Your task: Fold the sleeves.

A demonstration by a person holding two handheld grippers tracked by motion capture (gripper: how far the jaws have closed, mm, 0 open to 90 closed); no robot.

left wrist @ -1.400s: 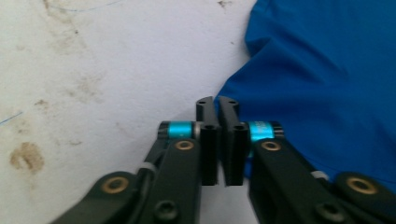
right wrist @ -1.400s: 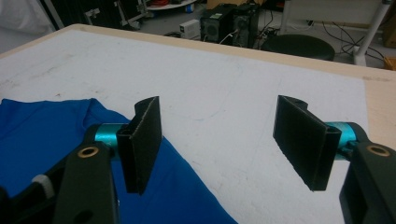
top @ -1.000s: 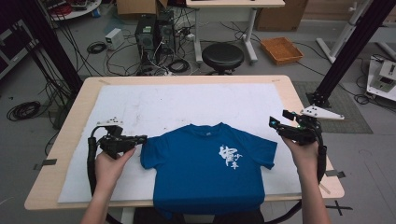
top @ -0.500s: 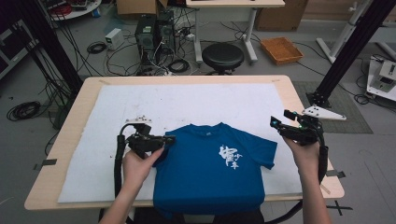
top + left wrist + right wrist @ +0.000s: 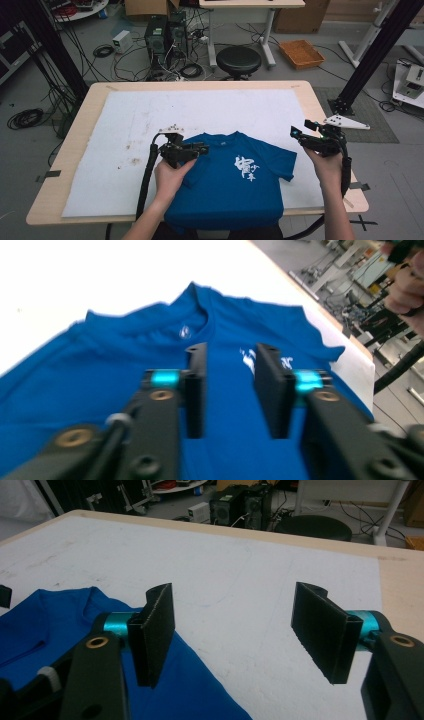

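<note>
The blue T-shirt [image 5: 235,185] lies flat, front up, on the white mat [image 5: 150,120] at the 6 o'clock edge of the surface [image 5: 310,95]; its hem hangs over that edge. The white print [image 5: 247,167] sits on the chest, toward 3 o'clock from the collar [image 5: 223,138]. The left sleeve is folded in over the body.

The left gripper [image 5: 202,148] hovers above the shirt's left shoulder area, at 9 o'clock from the collar. In the left gripper view, the left gripper [image 5: 230,385] has just been opening; the jaws stand partly apart with only the shirt's cloth beneath them, nothing clamped.

The right gripper [image 5: 300,134] is off the right sleeve [image 5: 286,167] at 3 o'clock. In the right gripper view, the right gripper [image 5: 240,635] stands wide, empty, above the sleeve edge and mat.
</note>
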